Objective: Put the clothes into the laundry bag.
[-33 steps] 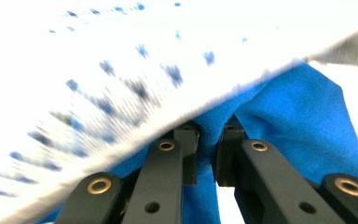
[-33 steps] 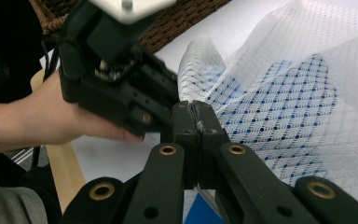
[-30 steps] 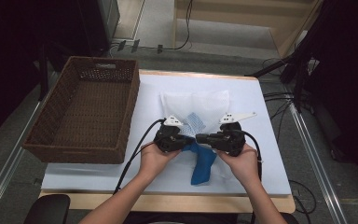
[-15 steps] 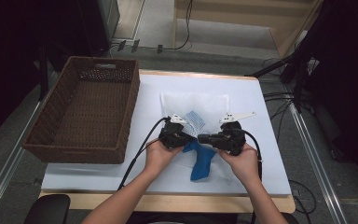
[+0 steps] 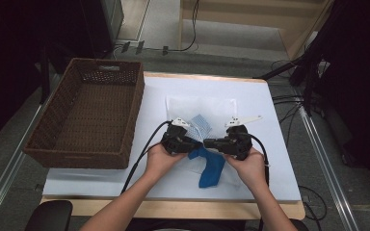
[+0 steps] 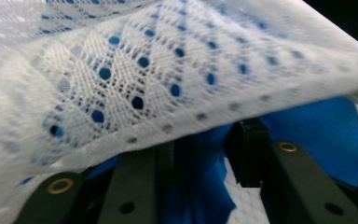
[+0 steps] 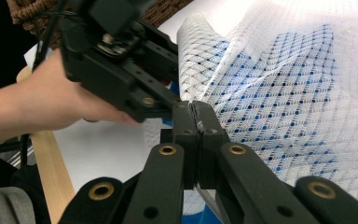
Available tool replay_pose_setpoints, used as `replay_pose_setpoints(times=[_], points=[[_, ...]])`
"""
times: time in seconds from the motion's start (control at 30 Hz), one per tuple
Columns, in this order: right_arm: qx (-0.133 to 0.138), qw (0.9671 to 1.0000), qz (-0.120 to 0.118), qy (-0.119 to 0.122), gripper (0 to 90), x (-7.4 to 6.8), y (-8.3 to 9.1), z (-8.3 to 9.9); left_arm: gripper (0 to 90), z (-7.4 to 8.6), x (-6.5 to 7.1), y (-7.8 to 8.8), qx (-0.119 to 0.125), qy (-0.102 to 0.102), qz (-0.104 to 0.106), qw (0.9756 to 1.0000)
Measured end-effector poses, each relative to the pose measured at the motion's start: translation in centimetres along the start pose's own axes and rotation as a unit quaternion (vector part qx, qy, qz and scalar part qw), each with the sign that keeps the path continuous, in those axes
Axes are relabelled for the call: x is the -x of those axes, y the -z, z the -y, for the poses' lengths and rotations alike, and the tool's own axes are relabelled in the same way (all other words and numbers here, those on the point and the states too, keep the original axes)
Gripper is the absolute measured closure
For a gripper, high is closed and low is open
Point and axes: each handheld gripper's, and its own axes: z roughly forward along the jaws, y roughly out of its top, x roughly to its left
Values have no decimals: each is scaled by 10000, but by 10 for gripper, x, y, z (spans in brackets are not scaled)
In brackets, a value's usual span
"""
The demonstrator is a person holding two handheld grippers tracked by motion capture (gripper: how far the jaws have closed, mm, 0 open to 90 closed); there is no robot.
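In the high view, both hands met near the front middle of the white-covered table, with open cloth right and behind them. The brown woven wicker basket at the left edge held nothing visible. The blue fabric piece lay partly inside the white mesh bag; half a second ago the left tongs sat slightly farther left.

In the left gripper view, the left tongs had just been opening, the blue fabric between the parted jaws under the mesh.

In the right gripper view, the right tongs were pressed fully together on the mesh bag's edge.
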Motion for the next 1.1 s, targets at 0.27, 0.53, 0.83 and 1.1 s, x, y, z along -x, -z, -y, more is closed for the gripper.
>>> replay_pose_setpoints(times=[0.27, 0.53, 0.83, 1.1], points=[[24, 10000, 63, -33, 900, 3, 2, 0, 506, -1, 8, 26, 17, -184, 92, 9998], [11, 10000, 85, -39, 900, 4, 1, 0, 417, 3, 16, 47, -15, -372, 140, 9992], [-8, 9999, 110, -61, 900, 5, 2, 0, 399, 18, 17, 64, -70, -425, 72, 9990], [-26, 9999, 106, -47, 900, 5, 2, 1, 394, 32, 8, 65, -171, -293, -29, 9994]])
